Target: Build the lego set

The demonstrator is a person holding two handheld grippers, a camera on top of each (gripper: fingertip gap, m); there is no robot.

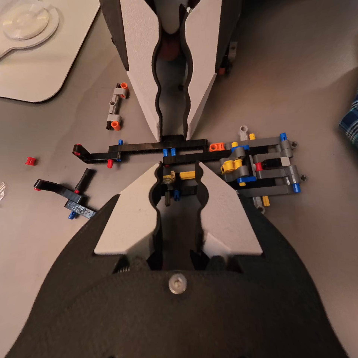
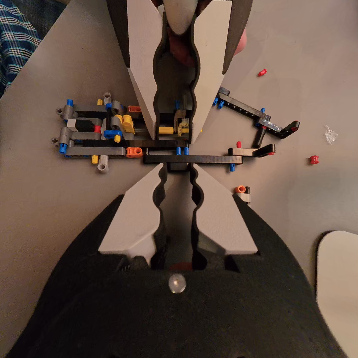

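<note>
Surface: grey tabletop [image 1: 290, 77], dim warm light, loose parts scattered about.
Corner item: pale board [image 1: 38, 77] with a clear round disc on it, at the tabletop's edge.
Lego assembly [image 1: 261, 164]: flat on the tabletop between the two tools; grey beams with blue, yellow and orange pins at one end, long black beams running out from it.
Left gripper [image 1: 179, 164]: fingers [image 1: 135, 203] partly open around the assembly's middle section (yellow axle and tan gear sit between them); firm contact cannot be confirmed.
Right gripper [image 2: 177, 165]: fingers [image 2: 139, 203] narrowed onto a small black block [image 2: 178, 167] on the outer side of the long black beam [image 2: 193, 159]; they appear to pinch it.
Facing: the two tools point at each other across the assembly, tips close.
Bent black arm [image 1: 58, 190]: loose, with red and blue pins, well apart from the assembly.
Grey connector piece [image 1: 116, 106]: orange ends, lying alone beside the right gripper.
Red bush [image 1: 30, 160]: alone on the tabletop.
Edge of view: plaid cloth [image 2: 17, 48] past the tabletop.
</note>
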